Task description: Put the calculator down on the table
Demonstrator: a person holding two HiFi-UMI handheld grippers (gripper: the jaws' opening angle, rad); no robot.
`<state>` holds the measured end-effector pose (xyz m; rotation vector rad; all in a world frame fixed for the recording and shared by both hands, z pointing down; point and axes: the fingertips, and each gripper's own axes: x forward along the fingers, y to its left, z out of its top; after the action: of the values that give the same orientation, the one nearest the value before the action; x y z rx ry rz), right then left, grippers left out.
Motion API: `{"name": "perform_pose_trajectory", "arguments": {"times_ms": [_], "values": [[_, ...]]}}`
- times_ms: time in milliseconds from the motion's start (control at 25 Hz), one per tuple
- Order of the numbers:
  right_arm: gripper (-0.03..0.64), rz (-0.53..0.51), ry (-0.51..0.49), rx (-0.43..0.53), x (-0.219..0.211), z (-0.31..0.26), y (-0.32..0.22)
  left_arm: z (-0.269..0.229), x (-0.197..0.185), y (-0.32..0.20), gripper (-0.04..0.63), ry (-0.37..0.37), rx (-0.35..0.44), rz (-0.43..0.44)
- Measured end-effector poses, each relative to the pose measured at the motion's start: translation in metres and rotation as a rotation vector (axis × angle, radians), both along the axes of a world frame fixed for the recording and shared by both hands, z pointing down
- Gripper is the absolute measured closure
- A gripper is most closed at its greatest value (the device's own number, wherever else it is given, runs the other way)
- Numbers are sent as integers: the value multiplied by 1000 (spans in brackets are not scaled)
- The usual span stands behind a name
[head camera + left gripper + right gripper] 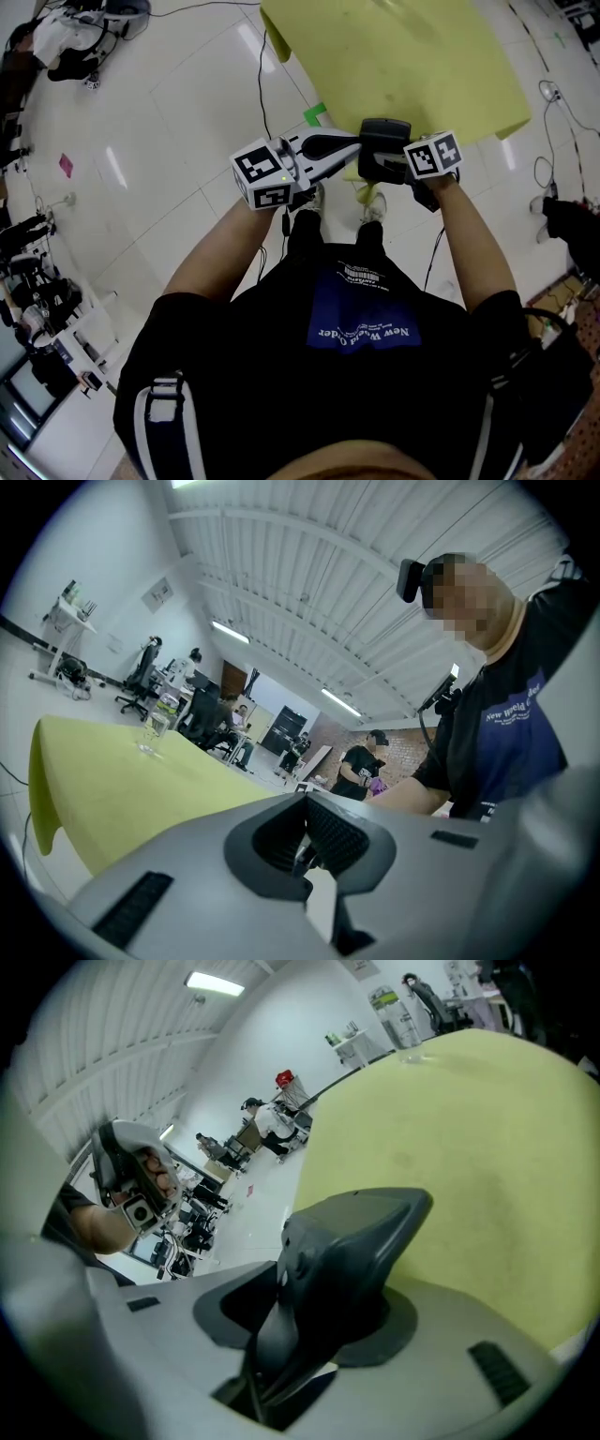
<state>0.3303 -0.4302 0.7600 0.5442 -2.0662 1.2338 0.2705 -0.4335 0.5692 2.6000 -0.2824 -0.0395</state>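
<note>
The calculator point(347, 1251) is a dark grey slab that stands tilted between the jaws of my right gripper point(281, 1335). Its far end reaches out over the yellow-green table point(487, 1147). It hides the pads, so the grip itself does not show. In the head view the calculator point(382, 142) sits at the table's point(403, 56) near edge, just left of the right gripper's marker cube point(433, 155). My left gripper point(349, 143) lies level beside it, pointing right. Its ribbed pads point(328, 836) meet with nothing between them.
A drinking glass point(153, 731) stands far off on the table point(112, 780). White tiled floor point(169, 112) with cables and a green tape mark point(314, 114) surrounds the table. Equipment racks point(37, 309) stand at the left. Several people sit beyond the table.
</note>
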Motion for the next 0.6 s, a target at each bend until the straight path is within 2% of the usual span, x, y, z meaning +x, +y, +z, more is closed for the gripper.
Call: {"name": "perform_pose_trajectory", "arguments": {"times_ms": [240,480,600], "values": [[415,20,131,13,16,-1,-10,-4,-3,1,589,-3,-4,-1],[251,4,279,44,34,7,-14,-4,2,0,589,-5,-6,1],[178,22,335,96,42,6,-23,-6,1,-1,589,-1,-8,2]]}}
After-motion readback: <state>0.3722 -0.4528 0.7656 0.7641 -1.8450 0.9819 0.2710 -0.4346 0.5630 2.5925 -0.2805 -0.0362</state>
